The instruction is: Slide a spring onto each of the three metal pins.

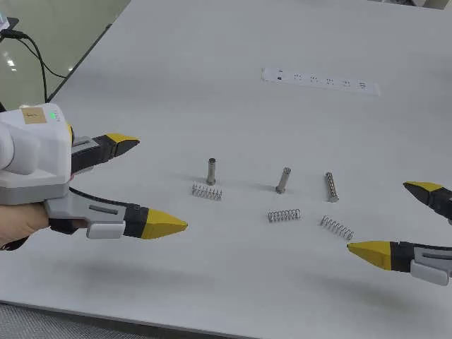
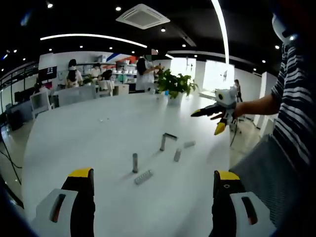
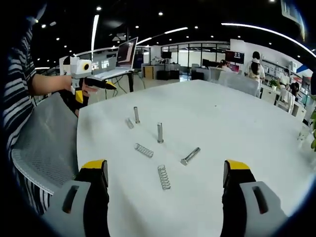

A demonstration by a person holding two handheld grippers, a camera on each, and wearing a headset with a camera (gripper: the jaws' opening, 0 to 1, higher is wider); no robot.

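step: picking up a first spring, I judge. The left spring (image 1: 207, 191), middle spring (image 1: 284, 215) and right spring (image 1: 336, 227) all lie loose, none on a pin.
doing it well: pinch a spring lightly across its coils near one end, so it neither crushes nor flicks away and its open end stays free to go over a pin's top. Bring it down in line with the pin, not at a slant. Steady the pin with the other tongs, since a thin standing pin could topple under a sideways push. The right pin (image 1: 330, 186) would need standing up or holding first.
bench (image 1: 212, 85): white, carrying the whole set, with a power strip (image 1: 321, 80) well apart towards its far side.
left tongs (image 1: 163, 183): spread wide, empty, touching nothing, hovering near the left pin (image 1: 210, 170) and left spring.
right tongs (image 1: 376, 215): spread wide as well, empty, with one tip just beside the right spring but apart from it.
left pin: standing upright.
middle pin (image 1: 283, 179): standing upright between the other two.
right pin: lying on its side, plain in the right gripper view.
left spring: flat, just in front of the left pin.
middle spring: flat, near the middle pin's foot.
right spring: flat, near the right pin.
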